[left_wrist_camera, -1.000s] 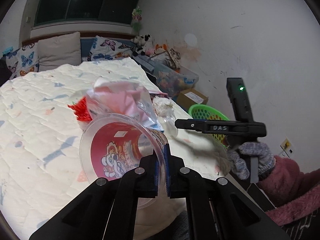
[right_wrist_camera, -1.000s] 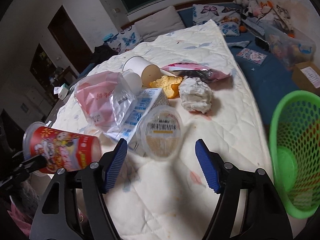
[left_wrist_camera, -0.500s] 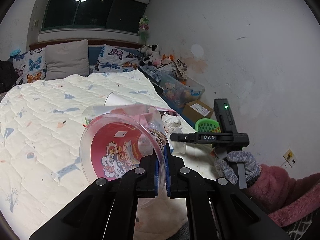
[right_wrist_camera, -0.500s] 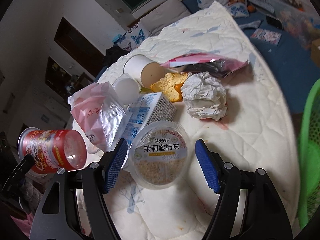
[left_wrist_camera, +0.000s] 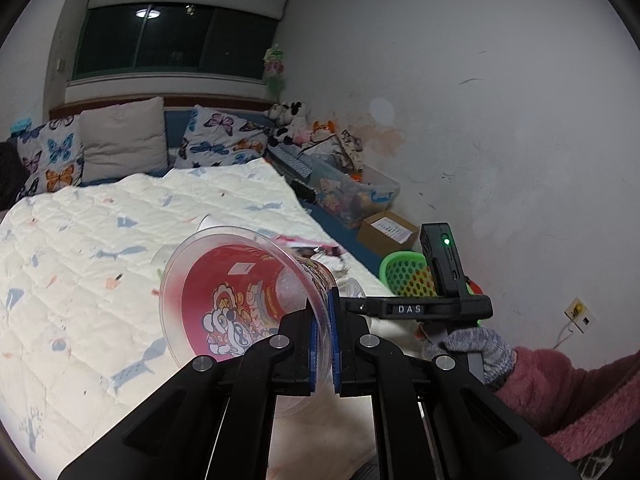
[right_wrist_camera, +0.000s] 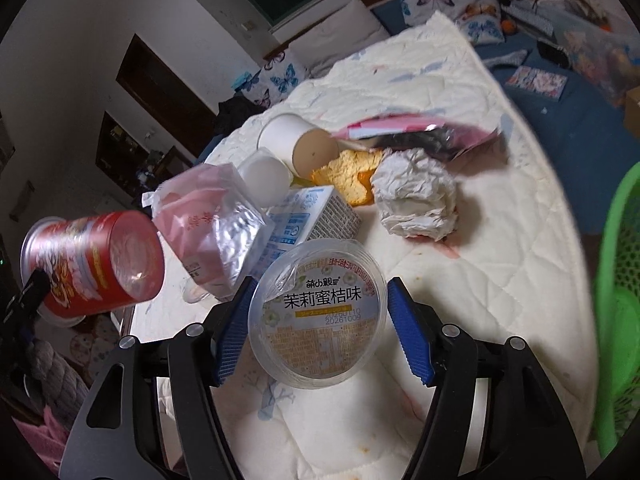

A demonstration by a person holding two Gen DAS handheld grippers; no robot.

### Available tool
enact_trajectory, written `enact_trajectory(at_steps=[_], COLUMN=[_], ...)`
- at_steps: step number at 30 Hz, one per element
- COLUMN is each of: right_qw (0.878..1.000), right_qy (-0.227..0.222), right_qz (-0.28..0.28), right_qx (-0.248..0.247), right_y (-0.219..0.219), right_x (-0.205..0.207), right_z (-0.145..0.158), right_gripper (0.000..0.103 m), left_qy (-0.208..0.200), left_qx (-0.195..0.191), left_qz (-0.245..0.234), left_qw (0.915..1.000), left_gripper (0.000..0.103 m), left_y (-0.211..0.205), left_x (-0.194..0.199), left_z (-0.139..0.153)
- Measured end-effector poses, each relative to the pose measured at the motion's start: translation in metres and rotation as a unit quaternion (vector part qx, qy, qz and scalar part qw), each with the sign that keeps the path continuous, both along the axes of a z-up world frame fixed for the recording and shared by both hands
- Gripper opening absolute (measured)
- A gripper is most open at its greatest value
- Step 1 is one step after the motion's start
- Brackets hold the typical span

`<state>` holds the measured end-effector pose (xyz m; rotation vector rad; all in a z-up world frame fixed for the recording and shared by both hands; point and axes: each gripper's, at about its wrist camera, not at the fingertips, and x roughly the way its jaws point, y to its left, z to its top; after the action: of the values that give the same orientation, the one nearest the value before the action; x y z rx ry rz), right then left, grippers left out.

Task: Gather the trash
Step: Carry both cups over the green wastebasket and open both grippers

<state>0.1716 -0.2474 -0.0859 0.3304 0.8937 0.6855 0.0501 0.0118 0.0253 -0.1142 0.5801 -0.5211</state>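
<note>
Left wrist view
Left gripper [left_wrist_camera: 323, 344]: jaws pinch the clear rim of the red cup [left_wrist_camera: 240, 300] between the blue pads, one pad inside the rim, one outside.
Red cup: held on its side above the bed [left_wrist_camera: 100, 248], mouth toward the camera.
Right gripper [left_wrist_camera: 416, 309]: seen side-on to the right, gripped by a gloved hand [left_wrist_camera: 476, 350]; jaw state cannot be told from here.
Green basket [left_wrist_camera: 408, 276]: beside the bed, behind the right gripper.
Cardboard box [left_wrist_camera: 386, 232]: on the floor past the basket, near the wall.

Right wrist view
Right gripper [right_wrist_camera: 322, 330]: jaws spread, one blue pad on each side of the round plastic tub [right_wrist_camera: 318, 314]; contact cannot be told.
Plastic tub: lies on the bed [right_wrist_camera: 500, 280], printed lid up.
Trash pile: milk carton [right_wrist_camera: 308, 220], pink bag [right_wrist_camera: 212, 220], paper cup [right_wrist_camera: 296, 142], crumpled paper ball [right_wrist_camera: 414, 198], orange bread piece [right_wrist_camera: 348, 180], pink wrapper [right_wrist_camera: 420, 136], all close together behind the tub.
Red cup [right_wrist_camera: 96, 260]: at left, off the bed surface.
Green basket [right_wrist_camera: 616, 300]: at the right edge.
</note>
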Motion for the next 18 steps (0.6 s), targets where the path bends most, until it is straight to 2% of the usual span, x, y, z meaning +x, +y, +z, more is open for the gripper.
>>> enact_trajectory(at_steps=[8,14,18], right_qw=[0.994,0.983,0.976], right_qy=[-0.047,-0.036,-0.033], right_qz=[-0.079,-0.154,-0.182], right_qx=[-0.064,-0.094,-0.117], right_y=[-0.045,-0.107,-0.135], right_x=[-0.024,-0.034,-0.04], right_z=[0.018,0.009,0.005], right_gripper=[0.066,0.066,0.066], left_qy=[-0.01,-0.004,0.009], left_qx=[-0.005,-0.003,-0.003], left_qz=[-0.054,-0.104,-0.128], left_qw=[0.9985,0.9946,0.9918], left_gripper=[0.005,0.005,0.005], left_y=[-0.037,-0.084,-0.111], left_x=[0.023,0.047,0.064], left_z=[0.009,0.004,-0.003])
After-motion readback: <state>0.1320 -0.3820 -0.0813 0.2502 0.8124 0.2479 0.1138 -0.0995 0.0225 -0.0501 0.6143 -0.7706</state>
